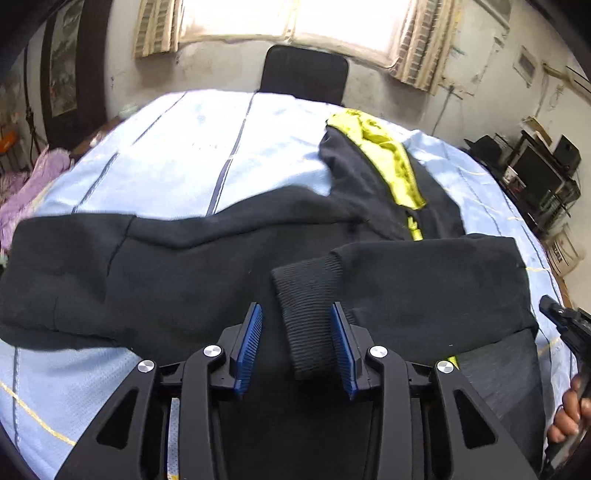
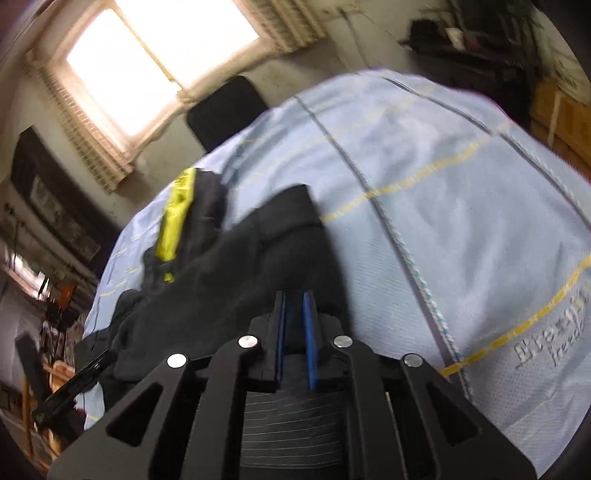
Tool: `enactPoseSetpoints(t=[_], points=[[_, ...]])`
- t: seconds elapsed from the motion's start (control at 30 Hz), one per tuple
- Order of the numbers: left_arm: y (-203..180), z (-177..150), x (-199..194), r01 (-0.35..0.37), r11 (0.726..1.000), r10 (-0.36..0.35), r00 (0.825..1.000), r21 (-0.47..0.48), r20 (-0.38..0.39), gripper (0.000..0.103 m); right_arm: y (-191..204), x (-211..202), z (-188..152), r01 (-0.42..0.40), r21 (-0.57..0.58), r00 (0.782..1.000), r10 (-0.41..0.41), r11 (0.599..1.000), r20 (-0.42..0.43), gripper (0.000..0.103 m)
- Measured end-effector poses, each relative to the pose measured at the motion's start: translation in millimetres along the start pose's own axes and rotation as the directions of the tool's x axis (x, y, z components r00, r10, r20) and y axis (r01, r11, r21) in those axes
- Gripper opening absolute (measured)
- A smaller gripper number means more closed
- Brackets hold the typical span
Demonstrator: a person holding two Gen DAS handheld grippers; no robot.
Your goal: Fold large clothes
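Note:
A large black hooded jacket (image 1: 184,273) with a yellow-green hood lining (image 1: 391,158) lies spread on a light blue bed cover (image 1: 177,155). Its right sleeve (image 1: 424,280) is folded across the body, and the ribbed cuff (image 1: 306,314) lies between the jaws of my left gripper (image 1: 297,314), which is open just above it. My right gripper (image 2: 295,306) is nearly closed, with a narrow gap between the blue pads, at the jacket's black edge (image 2: 288,229); I cannot tell if fabric is pinched. The right gripper also shows at the right edge of the left wrist view (image 1: 565,325).
A black chair back (image 1: 304,72) stands beyond the bed under a bright window (image 1: 280,18). Purple bedding (image 1: 22,188) lies at the left. Shelves with dark boxes (image 1: 535,166) stand at the right. The bed cover (image 2: 461,221) extends right of the jacket.

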State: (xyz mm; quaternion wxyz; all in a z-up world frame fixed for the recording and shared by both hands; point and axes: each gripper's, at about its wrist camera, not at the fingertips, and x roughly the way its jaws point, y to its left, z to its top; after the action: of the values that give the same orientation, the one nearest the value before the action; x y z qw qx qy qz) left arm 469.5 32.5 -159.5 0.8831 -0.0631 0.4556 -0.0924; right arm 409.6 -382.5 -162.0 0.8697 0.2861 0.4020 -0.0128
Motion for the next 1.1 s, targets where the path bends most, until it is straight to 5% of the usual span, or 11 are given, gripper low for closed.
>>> enactPoseSetpoints(t=[0.07, 0.13, 0.27, 0.33, 0.47, 0.7, 0.77, 0.93, 1.1], points=[[6, 1, 1, 0.019, 1.000, -0.020, 1.000, -0.021, -0.013, 0.039, 7, 12, -5, -0.011, -0.033, 0.998, 0.009, 0.999, -0.059, 0.026], [13, 3, -7, 0.007, 0.999, -0.007, 1.000, -0.036, 0.002, 0.043, 1, 26, -10, 0.006, -0.014, 0.995, -0.008, 1.000, -0.103, 0.025], [48, 6, -41, -0.035, 0.989, 0.045, 0.997, -0.143, 0.069, 0.069, -2, 1, -6, -0.036, 0.032, 0.998, 0.038, 0.999, -0.057, 0.029], [80, 4, -60, -0.036, 0.971, 0.059, 0.994, -0.236, 0.091, 0.073, 6, -20, -9, -0.052, 0.014, 0.998, 0.053, 0.999, -0.019, 0.030], [149, -13, -84, -0.054, 0.915, 0.092, 0.993, -0.399, 0.075, 0.074, 34, -59, -23, -0.134, -0.036, 0.990, 0.135, 0.990, 0.026, 0.046], [237, -48, -99, 0.024, 0.770, 0.066, 0.991, -0.638, 0.117, 0.073, 85, -82, -61, -0.259, -0.115, 0.966, 0.257, 0.959, -0.029, 0.046], [244, -48, -97, 0.071, 0.760, 0.038, 0.988, -0.646, 0.153, 0.071, 98, -83, -72, -0.268, -0.153, 0.963, 0.263, 0.951, -0.050, 0.046], [238, -35, -91, 0.033, 0.782, 0.084, 0.984, -0.623, 0.157, 0.071, 102, -75, -85, -0.250, -0.183, 0.968, 0.242, 0.951, -0.066, 0.046], [246, -39, -86, 0.102, 0.705, 0.088, 0.969, -0.702, 0.230, 0.071, 84, -60, -81, -0.240, -0.132, 0.970, 0.230, 0.962, -0.083, 0.046]])
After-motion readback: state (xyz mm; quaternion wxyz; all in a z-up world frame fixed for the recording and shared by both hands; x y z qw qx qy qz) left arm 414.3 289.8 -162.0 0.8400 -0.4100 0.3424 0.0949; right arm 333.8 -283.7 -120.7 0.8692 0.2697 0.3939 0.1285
